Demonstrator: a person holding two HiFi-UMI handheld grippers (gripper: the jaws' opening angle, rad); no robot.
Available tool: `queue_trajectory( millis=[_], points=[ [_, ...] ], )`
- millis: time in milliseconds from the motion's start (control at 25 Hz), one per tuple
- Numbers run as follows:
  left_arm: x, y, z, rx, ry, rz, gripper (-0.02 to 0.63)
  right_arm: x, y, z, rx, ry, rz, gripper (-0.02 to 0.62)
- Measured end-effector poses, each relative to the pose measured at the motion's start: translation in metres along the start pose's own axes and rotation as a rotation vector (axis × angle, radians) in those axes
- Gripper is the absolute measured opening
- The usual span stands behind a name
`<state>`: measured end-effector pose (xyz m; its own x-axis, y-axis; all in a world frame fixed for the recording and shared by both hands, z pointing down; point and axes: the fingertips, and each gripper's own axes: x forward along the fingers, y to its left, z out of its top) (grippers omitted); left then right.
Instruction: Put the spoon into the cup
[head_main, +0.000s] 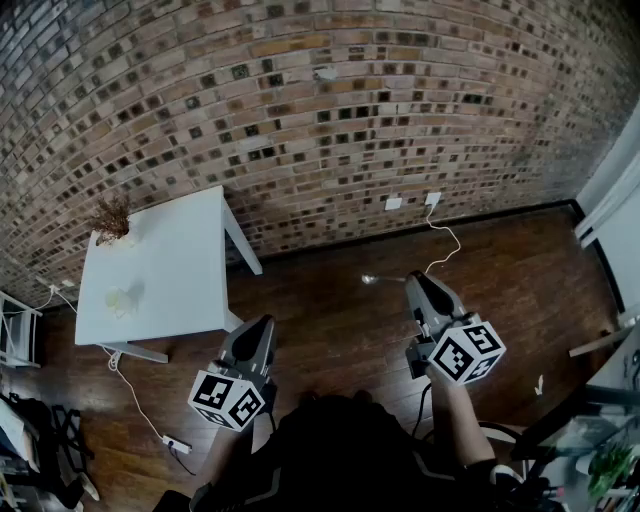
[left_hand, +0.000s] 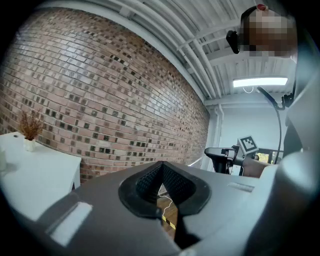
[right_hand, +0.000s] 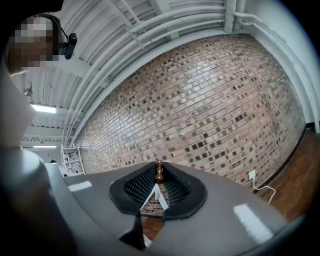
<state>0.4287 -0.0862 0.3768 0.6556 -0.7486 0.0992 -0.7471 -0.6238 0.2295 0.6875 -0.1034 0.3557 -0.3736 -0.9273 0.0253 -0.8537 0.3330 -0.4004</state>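
Observation:
My right gripper (head_main: 412, 280) is shut on a spoon (head_main: 382, 279) and holds it level above the wooden floor. The spoon's silver bowl sticks out to the left of the jaws. In the right gripper view a brown end of the spoon (right_hand: 159, 172) shows between the closed pads. A white cup (head_main: 121, 300) stands on the white table (head_main: 180, 270) at the left, well away from both grippers. My left gripper (head_main: 264, 324) hangs near the table's right front corner with its jaws together and nothing in them (left_hand: 162, 165).
A small vase of dried plants (head_main: 112, 221) stands at the table's back left corner. A brick wall (head_main: 380, 120) runs along the back, with wall sockets and a white cable (head_main: 445, 240) on the floor. A power strip (head_main: 176, 443) lies at the lower left.

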Motion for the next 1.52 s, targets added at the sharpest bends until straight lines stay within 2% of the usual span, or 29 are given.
queue_trajectory(
  millis=[240,400,880,1040,1160,1280,1520],
  points=[
    [-0.003,-0.001,-0.003,0.002,0.007,0.036,-0.006,0.005,-0.001,0.000,-0.008,0.008,0.030,0.048],
    [-0.011,-0.003,-0.005,0.000,0.012,0.082,-0.006,0.014,0.004,-0.003,-0.005,0.026,0.079,0.048],
    [-0.065,0.008,-0.001,0.008,0.003,0.300,-0.006,0.056,0.038,-0.030,0.019,0.100,0.282,0.048],
    [-0.098,0.021,-0.001,0.005,-0.025,0.360,-0.006,0.064,0.073,-0.049,0.008,0.130,0.341,0.048],
    [-0.119,0.030,0.002,0.007,-0.046,0.363,-0.006,0.073,0.106,-0.050,-0.009,0.124,0.378,0.048],
    [-0.152,0.048,0.005,0.014,-0.065,0.382,-0.006,0.082,0.150,-0.058,-0.014,0.127,0.421,0.048],
    [-0.223,0.090,0.008,-0.024,-0.117,0.475,-0.006,0.100,0.240,-0.092,-0.047,0.188,0.528,0.048]
  ],
)
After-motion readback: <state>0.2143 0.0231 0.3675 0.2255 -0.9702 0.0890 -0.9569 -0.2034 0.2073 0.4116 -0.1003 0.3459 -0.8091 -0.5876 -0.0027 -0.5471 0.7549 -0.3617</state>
